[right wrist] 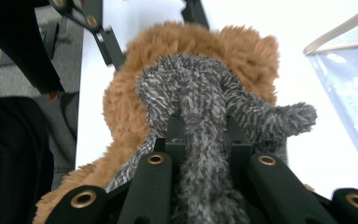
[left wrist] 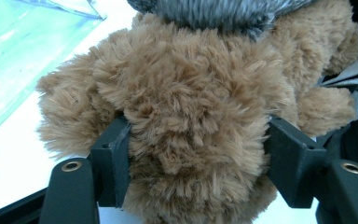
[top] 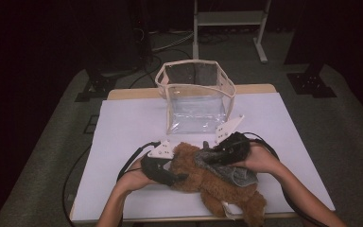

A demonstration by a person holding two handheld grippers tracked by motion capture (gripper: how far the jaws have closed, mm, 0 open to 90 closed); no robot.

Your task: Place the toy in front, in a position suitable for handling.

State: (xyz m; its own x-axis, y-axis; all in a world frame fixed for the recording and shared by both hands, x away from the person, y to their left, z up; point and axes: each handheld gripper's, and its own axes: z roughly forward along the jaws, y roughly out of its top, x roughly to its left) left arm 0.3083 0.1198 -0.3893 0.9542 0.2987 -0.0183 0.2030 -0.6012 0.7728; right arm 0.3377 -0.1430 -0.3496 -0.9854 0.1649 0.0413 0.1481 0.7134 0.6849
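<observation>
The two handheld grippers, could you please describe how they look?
Both are black. The left gripper and right gripper each carry a pale three-cornered plate dotted with small holes, and each trails a black cable. Their jaw arms show brass-coloured rivets. The person's forearms are bare, without sleeves.

A: How is the high view lit?
B: Dimly; its edges are lost in darkness, and only the white table top (top: 123, 127) is lit from above.

A: And the gripper views?
B: Brighter. The nearest fur is rendered soft, and glare is seen at the upper left.
</observation>
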